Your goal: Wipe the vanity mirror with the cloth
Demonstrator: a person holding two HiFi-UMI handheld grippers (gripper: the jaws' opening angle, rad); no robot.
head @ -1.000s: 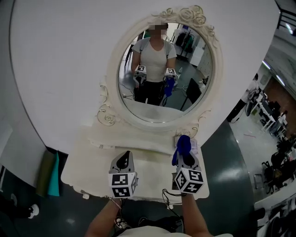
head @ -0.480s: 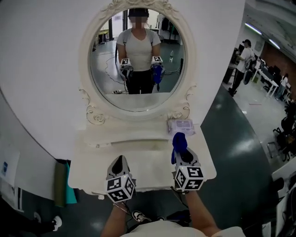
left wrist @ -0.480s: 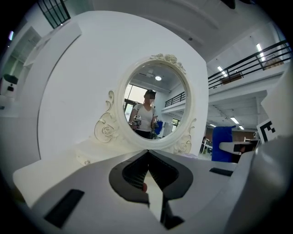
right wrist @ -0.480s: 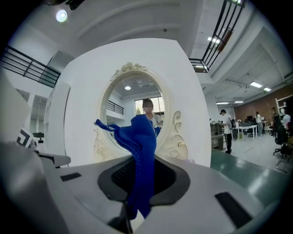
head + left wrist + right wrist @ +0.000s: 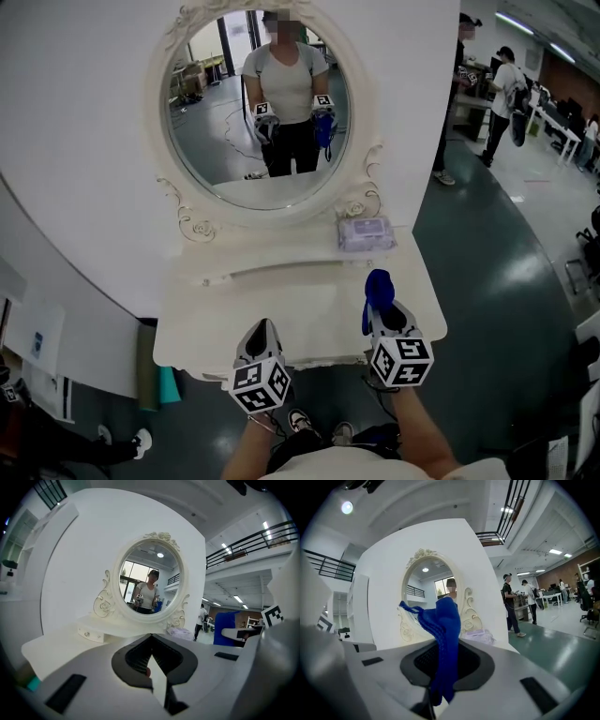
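Two grippers hover over the near edge of the white vanity table [image 5: 300, 309]. The right gripper [image 5: 382, 307] clamps a blue knitted cloth [image 5: 378, 286], whose free end stands upward. The left gripper [image 5: 260, 330] is closed and empty. Straight ahead and higher stands the oval, scroll-framed vanity mirror [image 5: 202, 141], about equally far from both.
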